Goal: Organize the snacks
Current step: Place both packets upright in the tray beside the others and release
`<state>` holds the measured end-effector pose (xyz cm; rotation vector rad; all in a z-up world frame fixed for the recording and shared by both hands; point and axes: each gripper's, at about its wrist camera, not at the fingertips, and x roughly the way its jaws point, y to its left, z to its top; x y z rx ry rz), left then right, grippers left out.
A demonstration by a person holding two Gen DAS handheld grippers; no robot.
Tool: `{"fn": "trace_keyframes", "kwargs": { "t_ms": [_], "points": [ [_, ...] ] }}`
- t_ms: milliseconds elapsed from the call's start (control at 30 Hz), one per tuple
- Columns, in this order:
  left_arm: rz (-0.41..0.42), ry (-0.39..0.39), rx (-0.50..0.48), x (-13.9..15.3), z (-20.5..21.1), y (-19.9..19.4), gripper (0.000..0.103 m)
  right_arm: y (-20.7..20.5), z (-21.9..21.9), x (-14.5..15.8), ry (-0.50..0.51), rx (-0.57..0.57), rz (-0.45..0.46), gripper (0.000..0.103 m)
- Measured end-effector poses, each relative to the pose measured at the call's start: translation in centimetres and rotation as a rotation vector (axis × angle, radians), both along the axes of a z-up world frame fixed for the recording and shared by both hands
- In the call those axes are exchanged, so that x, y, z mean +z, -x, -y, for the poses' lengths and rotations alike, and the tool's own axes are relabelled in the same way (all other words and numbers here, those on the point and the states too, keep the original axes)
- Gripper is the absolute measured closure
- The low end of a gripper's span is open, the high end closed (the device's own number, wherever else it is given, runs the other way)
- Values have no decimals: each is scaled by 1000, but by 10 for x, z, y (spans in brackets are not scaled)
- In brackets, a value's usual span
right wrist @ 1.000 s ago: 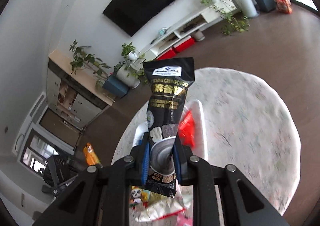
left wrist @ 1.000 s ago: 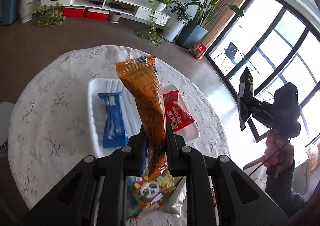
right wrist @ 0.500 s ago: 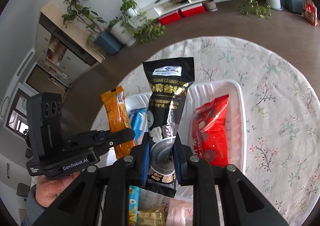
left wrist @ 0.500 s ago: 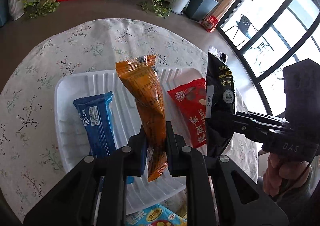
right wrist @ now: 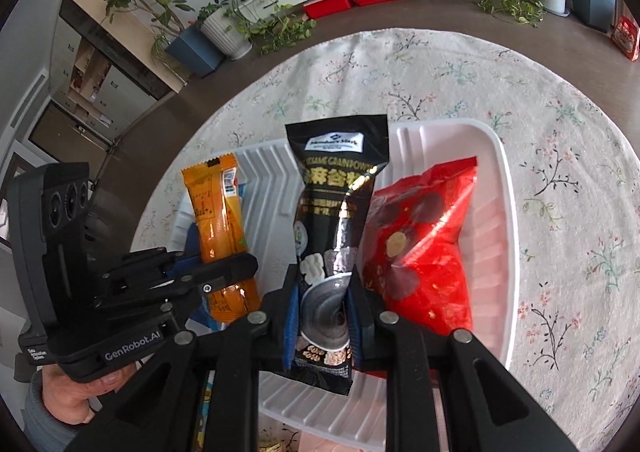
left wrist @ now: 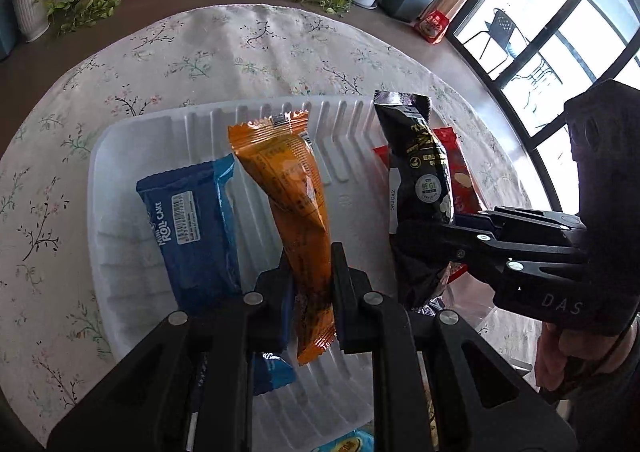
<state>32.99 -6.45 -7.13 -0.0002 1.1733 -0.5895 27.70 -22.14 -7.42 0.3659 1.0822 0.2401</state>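
Two packets, a blue packet [left wrist: 192, 228] and a red packet [right wrist: 424, 252], are already laid in the white tray [left wrist: 132, 132] at frame centre, while an orange packet [left wrist: 292, 196] is clamped in the left gripper [left wrist: 310, 284] and a black packet [right wrist: 336, 220] in the right gripper [right wrist: 324, 292], both held over the tray and not yet released.

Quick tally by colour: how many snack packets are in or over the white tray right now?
Blue packet, lying in the white tray: 1
Red packet, lying in the tray: 1
Orange packet, in the left claw: 1
Black packet, in the right claw: 1
Total: 4
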Motion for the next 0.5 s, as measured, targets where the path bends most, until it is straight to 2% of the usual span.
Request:
{"fn": "trace_keyframes", "kwargs": {
  "t_ms": [500],
  "points": [
    [10,-29,13,-6,1,-1,85,-8,-11,-9,76,22,-6,78]
  ]
}}
